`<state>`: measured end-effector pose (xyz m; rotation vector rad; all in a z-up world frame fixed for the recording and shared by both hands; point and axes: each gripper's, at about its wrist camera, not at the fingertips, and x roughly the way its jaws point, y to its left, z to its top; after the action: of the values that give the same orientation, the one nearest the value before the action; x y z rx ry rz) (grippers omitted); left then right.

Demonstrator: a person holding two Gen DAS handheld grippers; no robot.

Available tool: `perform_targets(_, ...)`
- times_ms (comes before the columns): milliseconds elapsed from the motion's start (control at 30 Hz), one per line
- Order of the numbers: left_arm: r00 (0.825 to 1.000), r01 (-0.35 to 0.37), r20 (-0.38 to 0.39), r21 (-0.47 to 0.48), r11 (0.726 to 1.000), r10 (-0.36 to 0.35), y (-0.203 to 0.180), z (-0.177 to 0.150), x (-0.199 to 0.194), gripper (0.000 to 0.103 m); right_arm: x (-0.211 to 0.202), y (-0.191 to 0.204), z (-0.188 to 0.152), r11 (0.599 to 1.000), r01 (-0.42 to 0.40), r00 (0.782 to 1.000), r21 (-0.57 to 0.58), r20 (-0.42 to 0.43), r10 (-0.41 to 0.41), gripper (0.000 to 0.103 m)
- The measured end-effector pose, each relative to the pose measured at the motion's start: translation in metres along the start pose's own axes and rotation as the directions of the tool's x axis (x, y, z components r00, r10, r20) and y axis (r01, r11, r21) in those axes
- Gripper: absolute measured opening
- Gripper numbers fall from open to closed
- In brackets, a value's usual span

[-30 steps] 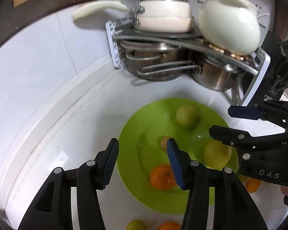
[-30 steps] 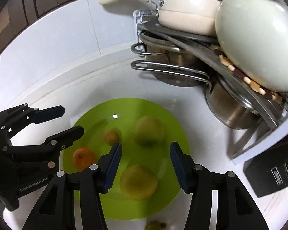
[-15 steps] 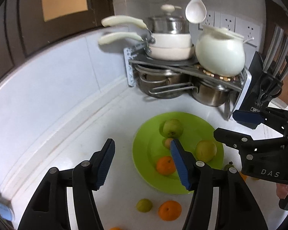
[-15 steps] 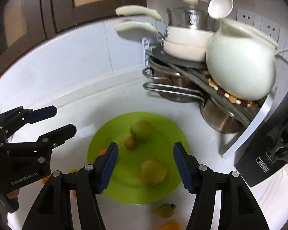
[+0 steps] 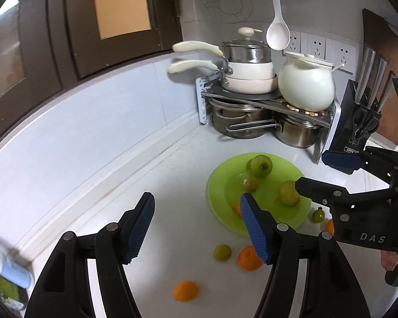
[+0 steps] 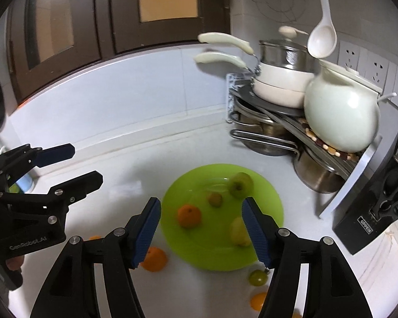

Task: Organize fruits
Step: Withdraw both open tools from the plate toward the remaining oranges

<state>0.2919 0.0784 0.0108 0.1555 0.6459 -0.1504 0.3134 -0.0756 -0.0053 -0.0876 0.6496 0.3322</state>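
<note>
White stone counter point(image 5: 98, 164), fills most of both views. Steel corner pot rack point(image 5: 265, 106), upper right, cream pans and round white ceramic pot point(image 5: 306, 86) on top. Round lime-green plastic plate point(image 6: 265, 206), centre right; on it two green apples point(image 5: 261, 164), one small brownish fruit point(image 6: 215, 199), one orange tangerine point(image 6: 189, 215). Black left gripper with blue ribbed pads point(image 5: 196, 228): jaws apart, just been opening, nothing between. Black right gripper with blue ribbed pads point(image 6: 201, 230): same, apart, opening, empty. Loose fruit on counter, lower frame: tangerines point(image 5: 249, 257), point(image 5: 185, 291), small green fruit point(image 5: 222, 251), green tomato-like one point(image 5: 318, 214) just beside plate rim. Step judged: reach for loose fruit. Do well: each gripper takes its nearer piece, straddle the widest part, close gently since round fruit rolls, keep grippers apart from each other.
</note>
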Motion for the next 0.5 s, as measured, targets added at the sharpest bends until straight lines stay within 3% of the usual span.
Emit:
perform_targets(200, 1.0, -0.019, 0.001, -0.04, 0.999, 0.019, 0.015, -0.018, -0.017, 0.069, -0.008, 0.023, -0.005, 0.999, -0.009, 1.0, -0.043, 0.023, 0.01, 0.071)
perform_targets(500, 0.998, -0.054, -0.015, -0.105, 0.993, 0.053, 0.032, -0.053, -0.029, 0.074, -0.013, 0.049, -0.021, 0.997, -0.018, 0.999, -0.074, 0.035, 0.021, 0.072)
